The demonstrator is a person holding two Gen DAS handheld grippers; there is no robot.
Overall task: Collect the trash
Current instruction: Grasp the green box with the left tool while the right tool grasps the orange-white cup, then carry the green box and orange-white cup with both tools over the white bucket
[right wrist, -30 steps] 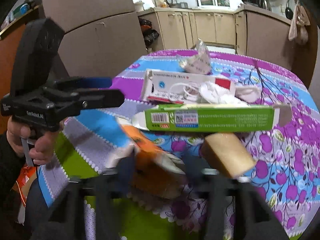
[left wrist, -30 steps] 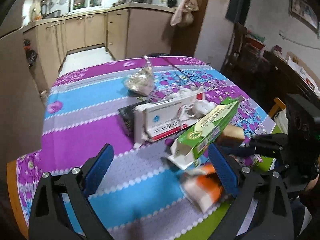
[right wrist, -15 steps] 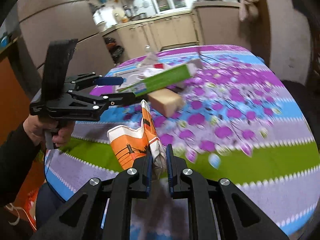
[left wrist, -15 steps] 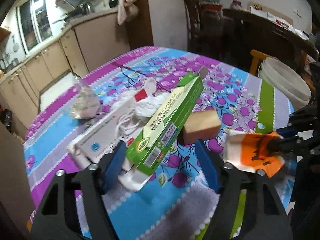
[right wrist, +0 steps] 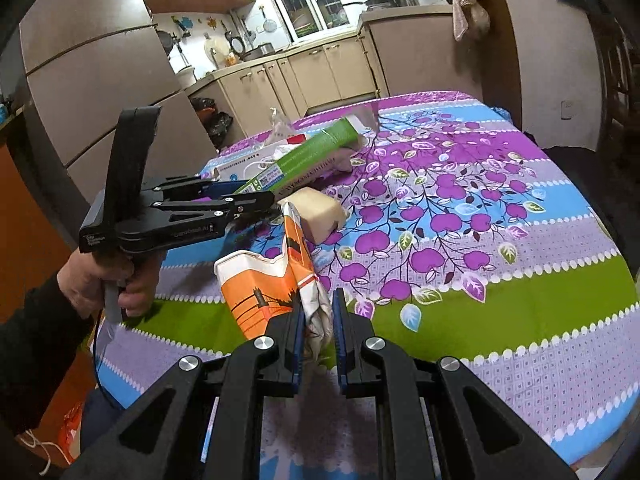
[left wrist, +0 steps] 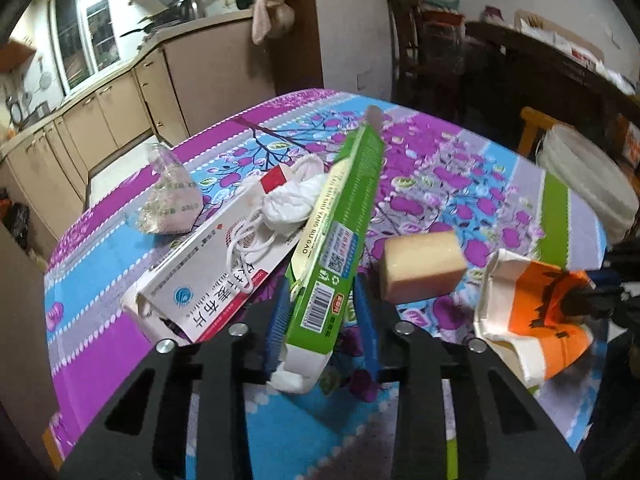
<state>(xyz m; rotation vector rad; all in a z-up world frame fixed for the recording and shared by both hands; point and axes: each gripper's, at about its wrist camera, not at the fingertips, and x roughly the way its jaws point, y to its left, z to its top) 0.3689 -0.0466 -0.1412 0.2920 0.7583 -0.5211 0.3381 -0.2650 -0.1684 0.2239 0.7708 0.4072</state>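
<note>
My left gripper (left wrist: 322, 312) is closing on the near end of a long green carton (left wrist: 344, 216), and its blue pads touch both sides. The carton lies tilted over a white medicine box (left wrist: 208, 280) and a crumpled tissue (left wrist: 292, 200). In the right wrist view the left gripper (right wrist: 248, 196) is held by a person's hand, with the green carton (right wrist: 304, 156) sticking out of it. My right gripper (right wrist: 316, 320) is shut on a crumpled orange and white paper bag (right wrist: 260, 284), held above the table's near edge. A tan block (left wrist: 420, 268) sits between the carton and the bag (left wrist: 532, 320).
A clear plastic bag (left wrist: 172, 200) lies behind the medicine box. The round table has a purple, blue and green flowered cloth (right wrist: 480, 240). A white bin (left wrist: 588, 184) stands past the table's right edge. Kitchen cabinets (right wrist: 320, 68) line the far wall.
The left gripper swung over to the green carton and its wide jaws narrowed onto it. The right gripper took the orange bag, pulled it off the pile and has held it still since.
</note>
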